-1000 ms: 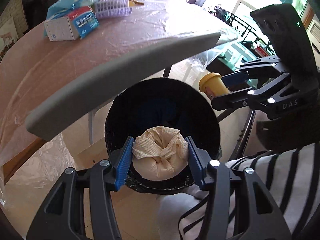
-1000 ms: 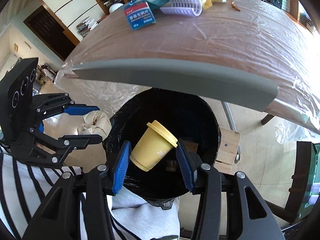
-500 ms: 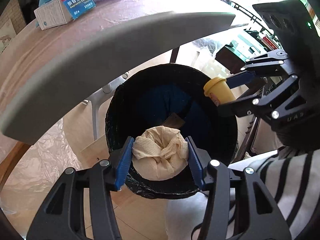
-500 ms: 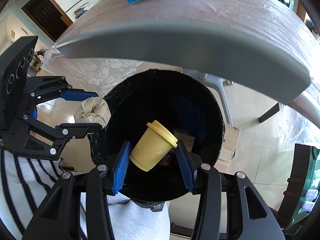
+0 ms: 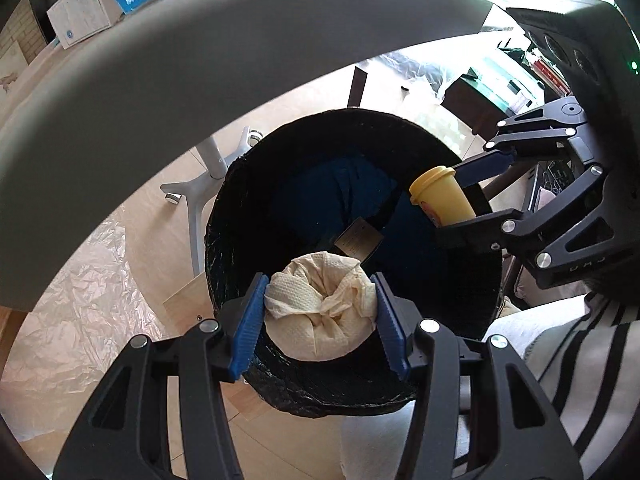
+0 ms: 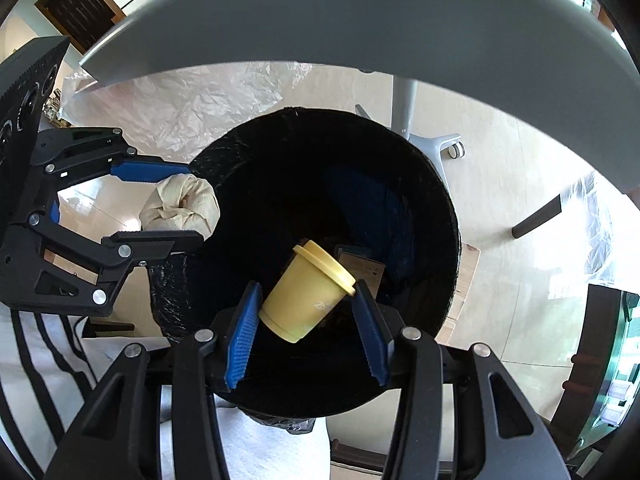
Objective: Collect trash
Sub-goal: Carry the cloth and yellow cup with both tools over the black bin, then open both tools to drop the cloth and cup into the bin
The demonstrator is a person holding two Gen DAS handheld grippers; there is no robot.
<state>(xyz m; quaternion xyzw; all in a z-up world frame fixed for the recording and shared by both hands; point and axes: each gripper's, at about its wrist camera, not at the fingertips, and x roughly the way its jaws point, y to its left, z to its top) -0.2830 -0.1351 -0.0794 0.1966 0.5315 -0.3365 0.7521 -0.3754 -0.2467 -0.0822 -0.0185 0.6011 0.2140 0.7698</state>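
Tissue wad [image 5: 320, 312] between jaws, over bin [image 5: 280, 384]

Black-lined round trash bin [image 5: 224, 216]: bottom too dark to read, near rim hidden behind gripper bodies. Blue-and-white cardboard medicine box [image 5: 92, 4] cut by the frame's top. Small print on brown card scrap [image 5: 357, 239] illegible.
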